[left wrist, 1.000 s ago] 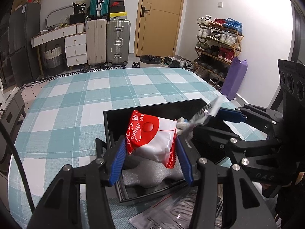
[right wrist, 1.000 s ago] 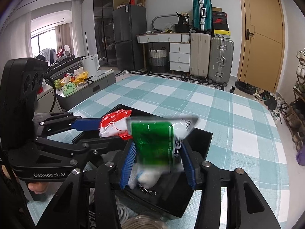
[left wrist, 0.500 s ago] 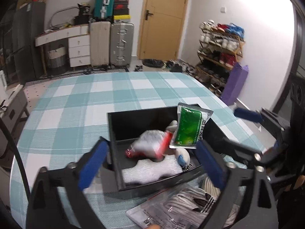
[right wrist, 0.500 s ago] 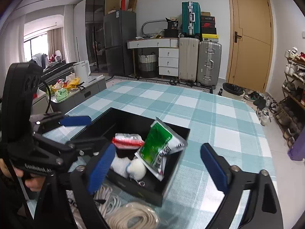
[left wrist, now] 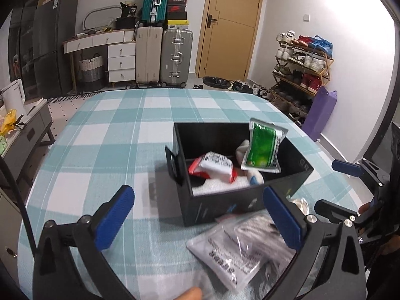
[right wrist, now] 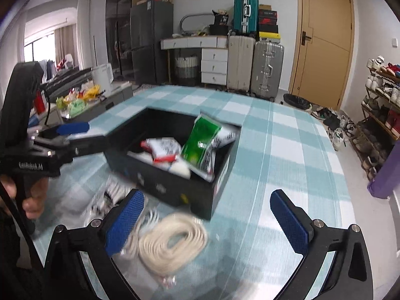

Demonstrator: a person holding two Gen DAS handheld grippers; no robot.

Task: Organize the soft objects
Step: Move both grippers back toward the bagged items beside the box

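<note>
Both grippers, left [left wrist: 197, 206] and right [right wrist: 207, 215], just spread wide, nothing clamped. Red packet [left wrist: 212, 166] and green packet [left wrist: 262, 148] are seen inside black box [left wrist: 240, 200].

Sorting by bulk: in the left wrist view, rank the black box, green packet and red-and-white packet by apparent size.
1. black box, clearly largest.
2. green packet and red-and-white packet: about alike; the red-and-white one lies partly hidden, so unranked.
</note>
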